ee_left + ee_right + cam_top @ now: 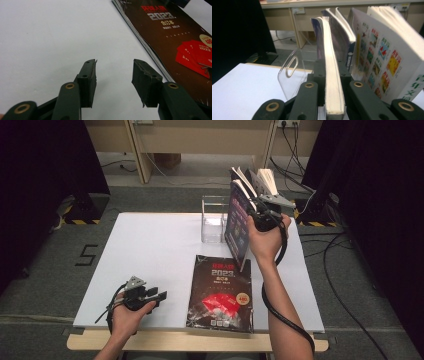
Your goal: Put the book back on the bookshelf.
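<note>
the right gripper (pixel 261 207) is raised over the far right part of the white rectangular table (pixel 150 255), its black jaws clamped on the fore-edge of a thin dark-covered paperback magazine (pixel 237 222) that stands upright on its lower edge, spine side turned toward the person's left and long axis running roughly up and down with a slight lean away from the gripper. in the right gripper view the cream page block of that magazine (pixel 333 82) sits squarely between the two pads, pressed from both sides, its top edge pointing up and away from the camera. just behind it, further upright books (pixel 384 55) lean together (one shows a cover of small coloured pictures), and a clear acrylic book stand (pixel 214 220) is just beside the held magazine on the table's far edge. a second dark glossy magazine with red cards and "2023" on its cover (pixel 221 292) lies flat near the front middle of the table, long axis running front to back, title end away from the person. the left gripper (pixel 156 296) rests low at the front left, jaws standing apart with bare table between them, pointing toward the flat magazine but well short of it.
</note>
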`<state>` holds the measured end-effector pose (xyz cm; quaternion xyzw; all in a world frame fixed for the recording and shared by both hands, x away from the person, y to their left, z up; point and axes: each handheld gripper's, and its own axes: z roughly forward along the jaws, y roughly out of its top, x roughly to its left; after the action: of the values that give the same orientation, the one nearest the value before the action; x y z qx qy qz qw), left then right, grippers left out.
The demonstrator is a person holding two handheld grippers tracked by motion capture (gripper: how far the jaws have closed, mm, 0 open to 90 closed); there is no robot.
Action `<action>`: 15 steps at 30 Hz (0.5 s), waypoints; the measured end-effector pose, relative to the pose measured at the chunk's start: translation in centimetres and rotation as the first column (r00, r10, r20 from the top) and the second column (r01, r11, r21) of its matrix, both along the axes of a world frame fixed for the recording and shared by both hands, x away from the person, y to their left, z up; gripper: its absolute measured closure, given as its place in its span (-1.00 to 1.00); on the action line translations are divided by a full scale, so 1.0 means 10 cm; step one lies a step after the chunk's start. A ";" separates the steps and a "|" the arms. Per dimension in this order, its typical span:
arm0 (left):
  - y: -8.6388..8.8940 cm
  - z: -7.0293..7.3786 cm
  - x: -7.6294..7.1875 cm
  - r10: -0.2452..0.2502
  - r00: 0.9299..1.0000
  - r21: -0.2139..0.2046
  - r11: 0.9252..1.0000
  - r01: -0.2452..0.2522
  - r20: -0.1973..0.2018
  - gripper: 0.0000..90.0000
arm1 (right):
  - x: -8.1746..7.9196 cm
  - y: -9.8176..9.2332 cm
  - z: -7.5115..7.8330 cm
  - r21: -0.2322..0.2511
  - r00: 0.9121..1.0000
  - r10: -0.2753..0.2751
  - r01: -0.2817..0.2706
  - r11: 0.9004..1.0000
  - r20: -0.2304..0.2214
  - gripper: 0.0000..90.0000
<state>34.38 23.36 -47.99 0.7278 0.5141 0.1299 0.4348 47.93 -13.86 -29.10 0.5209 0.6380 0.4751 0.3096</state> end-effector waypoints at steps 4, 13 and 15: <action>0.00 0.00 0.01 0.000 1.000 0.002 1.000 0.000 0.000 0.18 | 0.04 0.00 0.04 -0.003 1.000 -0.017 0.017 1.000 0.023 0.84; -0.01 -0.02 0.01 -0.005 1.000 0.008 1.000 0.005 0.003 0.18 | 0.18 0.06 0.06 0.007 0.998 -0.042 0.041 0.999 0.048 0.84; -0.01 -0.02 0.01 -0.005 1.000 0.010 1.000 0.005 0.003 0.18 | 0.22 0.08 0.06 0.007 0.998 -0.042 0.042 0.999 0.052 0.84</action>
<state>34.46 23.29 -48.15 0.7309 0.5110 0.1326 0.4324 50.13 -13.04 -28.47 0.5227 0.6172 0.4838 0.3345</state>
